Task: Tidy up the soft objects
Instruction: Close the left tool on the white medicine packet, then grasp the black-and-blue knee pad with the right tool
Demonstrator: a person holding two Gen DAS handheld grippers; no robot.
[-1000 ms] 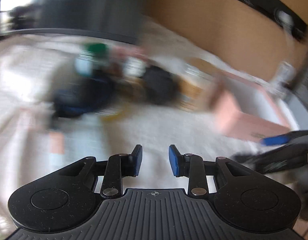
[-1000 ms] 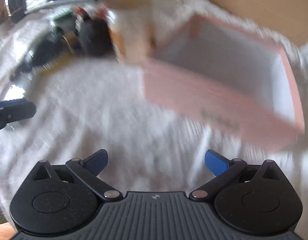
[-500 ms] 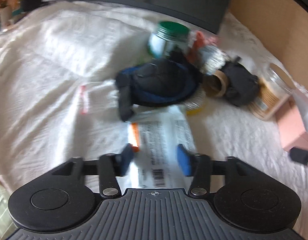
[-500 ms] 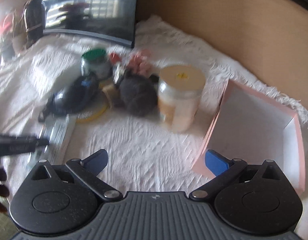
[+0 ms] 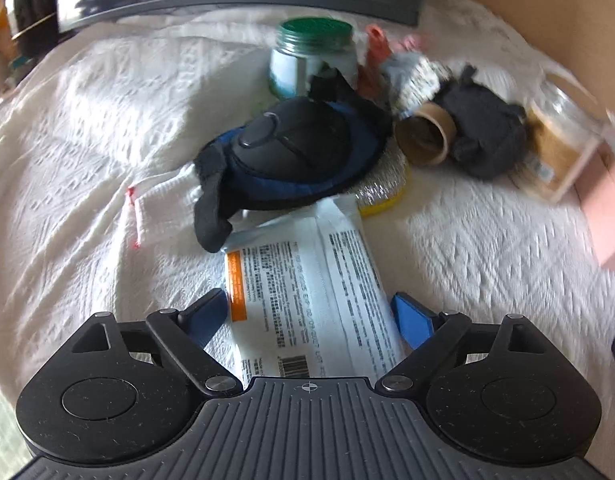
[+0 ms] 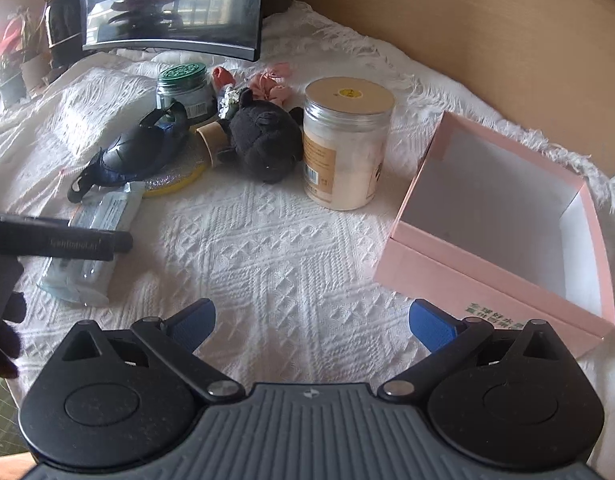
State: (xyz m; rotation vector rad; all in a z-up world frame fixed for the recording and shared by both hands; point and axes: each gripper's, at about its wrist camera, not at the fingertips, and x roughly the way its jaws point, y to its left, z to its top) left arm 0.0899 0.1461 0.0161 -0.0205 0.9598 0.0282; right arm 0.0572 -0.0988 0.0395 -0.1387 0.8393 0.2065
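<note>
White knitted cloth (image 6: 291,240) over whole bed. Left gripper (image 5: 311,316) spread wide, astride packet (image 5: 307,280), pads not touching. Right gripper (image 6: 311,320) wide, empty, above bare cloth. Black plush (image 6: 263,140) mid-cloth beside jar (image 6: 345,140); pink box (image 6: 503,216) near right edge.

Flat packet (image 5: 307,280) lies on bedspread (image 6: 291,240), between fingers of left gripper (image 5: 311,316). Far end of packet tucked under knee pad (image 5: 291,156). Knee pad rests partly on round sponge (image 5: 383,188). Jar with vented lid (image 6: 183,88) stands behind knee pad. Cardboard roll (image 6: 211,136) lies right of knee pad, touching plush toy (image 6: 263,136). Tall jar (image 6: 347,140) stands just right of plush toy. Open box (image 6: 503,220) sits far right, well apart from pile. Monitor (image 6: 171,4) stands behind all.
</note>
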